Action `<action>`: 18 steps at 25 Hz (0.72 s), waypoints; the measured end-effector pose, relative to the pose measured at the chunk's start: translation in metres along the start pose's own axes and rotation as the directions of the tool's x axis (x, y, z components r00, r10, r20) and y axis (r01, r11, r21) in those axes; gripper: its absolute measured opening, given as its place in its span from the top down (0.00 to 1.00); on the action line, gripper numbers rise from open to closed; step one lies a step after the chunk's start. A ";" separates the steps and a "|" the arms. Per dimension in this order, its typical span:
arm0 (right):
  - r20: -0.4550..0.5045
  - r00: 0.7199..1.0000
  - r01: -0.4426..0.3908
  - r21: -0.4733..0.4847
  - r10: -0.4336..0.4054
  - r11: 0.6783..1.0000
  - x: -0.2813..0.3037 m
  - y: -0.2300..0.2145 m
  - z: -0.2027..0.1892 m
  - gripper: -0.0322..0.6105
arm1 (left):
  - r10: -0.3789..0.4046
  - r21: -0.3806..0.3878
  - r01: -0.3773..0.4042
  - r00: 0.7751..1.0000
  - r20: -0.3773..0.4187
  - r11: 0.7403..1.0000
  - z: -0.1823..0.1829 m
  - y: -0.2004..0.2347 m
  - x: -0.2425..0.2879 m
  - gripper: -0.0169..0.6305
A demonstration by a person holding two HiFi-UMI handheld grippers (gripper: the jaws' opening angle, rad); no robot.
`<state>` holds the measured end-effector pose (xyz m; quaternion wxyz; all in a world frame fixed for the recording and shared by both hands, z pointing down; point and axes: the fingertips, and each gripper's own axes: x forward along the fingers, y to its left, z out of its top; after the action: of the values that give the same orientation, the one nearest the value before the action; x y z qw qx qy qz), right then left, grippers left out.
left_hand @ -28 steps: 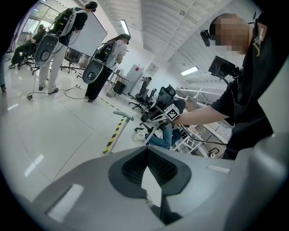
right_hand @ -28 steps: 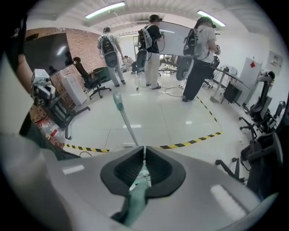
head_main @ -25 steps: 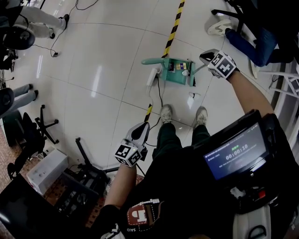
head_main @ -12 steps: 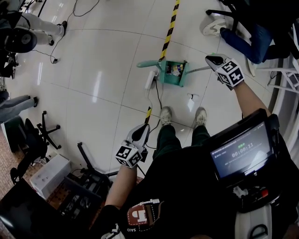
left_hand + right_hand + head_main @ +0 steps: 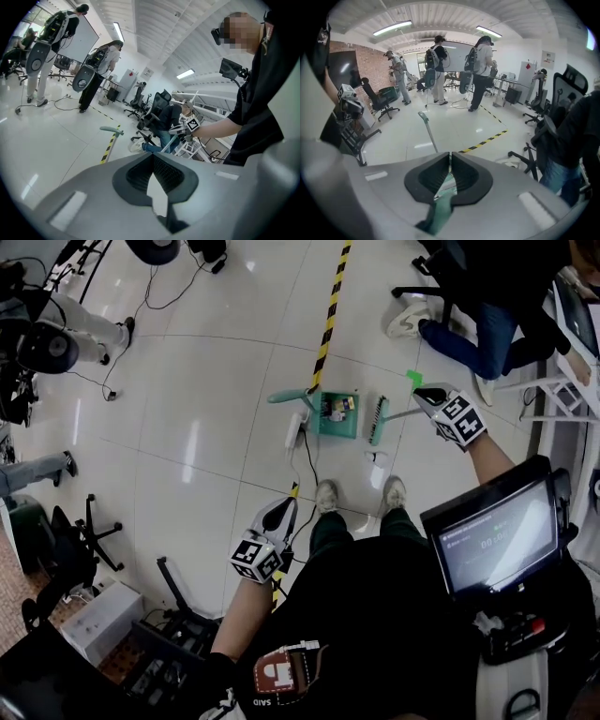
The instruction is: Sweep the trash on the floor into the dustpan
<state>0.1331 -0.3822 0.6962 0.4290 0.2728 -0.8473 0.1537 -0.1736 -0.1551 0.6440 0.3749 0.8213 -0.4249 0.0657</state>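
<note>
1. Step in hand, as I judge it: sweeping. The right tongs (image 5: 427, 396) are clamped on the teal broom handle (image 5: 437, 207). The broom head (image 5: 377, 420) stands on the floor just beside the dustpan's (image 5: 339, 431) right side.
2. The left tongs (image 5: 281, 513) hang by the person's hip, jaw tips together with nothing between them, well away from the work.
3. The dustpan sits on the floor ahead of the shoes (image 5: 328, 493), and some trash (image 5: 336, 407) already lies inside it. Its long handle (image 5: 285, 397) rises on the left.
4. A small white scrap (image 5: 375, 457) lies on the floor between broom head and shoes; what it is I cannot tell.
5. The next move likely calls for drawing the broom back behind that scrap, then a short push toward the pan's mouth; which side is the mouth is not clear.
6. Room: open tile to the left. Watch the power strip (image 5: 295, 427) and its cable beside the pan, the striped tape (image 5: 328, 315), and a seated person's legs (image 5: 459, 334) to the upper right.
</note>
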 end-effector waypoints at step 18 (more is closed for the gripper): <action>0.036 0.955 0.272 0.290 -0.294 0.918 -0.262 0.110 -0.144 0.93 | -0.345 0.288 0.363 0.932 -0.113 0.886 0.031 -0.145 0.016 0.98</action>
<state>0.2868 -0.1357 0.5653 0.3699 0.4567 -0.7844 0.1982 -0.0618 -0.1344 0.5471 0.2620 0.9305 -0.2414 0.0850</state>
